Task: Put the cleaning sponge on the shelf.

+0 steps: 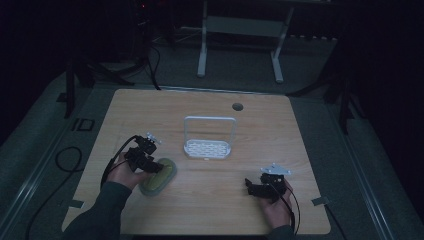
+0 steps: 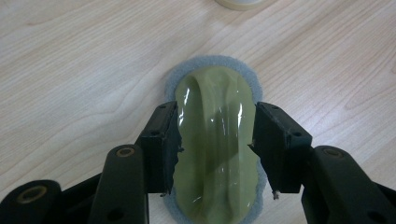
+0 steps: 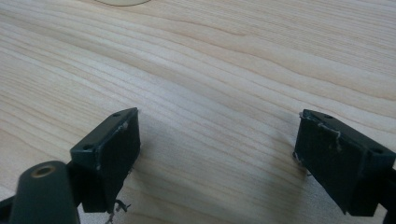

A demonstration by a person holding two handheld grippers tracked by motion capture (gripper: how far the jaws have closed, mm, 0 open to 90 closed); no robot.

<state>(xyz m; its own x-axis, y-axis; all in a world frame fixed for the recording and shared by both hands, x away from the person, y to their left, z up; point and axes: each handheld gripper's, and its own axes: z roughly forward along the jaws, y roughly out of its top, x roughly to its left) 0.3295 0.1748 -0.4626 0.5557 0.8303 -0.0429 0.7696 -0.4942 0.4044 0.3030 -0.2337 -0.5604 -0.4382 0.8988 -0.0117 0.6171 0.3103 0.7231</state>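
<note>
Olive-green and glossy, the scrubber [image 2: 215, 144] lies flat on the wooden table [image 1: 280, 150] with its grey felt pad underneath, and it sits right between the jaws of our left gripper [image 2: 215, 147]. In the left gripper view its long axis runs straight away from us, along the line of the jaws, so the two black pads flank its narrowed waist — one on each long side. The pads stand very close to the plastic body, and from these pictures we cannot quite say whether they graze it; a thin gap seems to show on the right side, so we read the jaws as spread about the scrubber rather than clamped on it.

From the high view the scrubber [image 1: 159, 176] lies at the near left of the table, just beside our left hand [image 1: 125, 172], while the white rack [image 1: 209, 140] stands upright nearer the middle, beyond it and to the right. Our right gripper [image 1: 260, 187] rests well apart at the near right — its jaws wide, with bare wood between them in the right gripper view.

We judge the left hand is the one to act: it need only close across the short axis.
</note>
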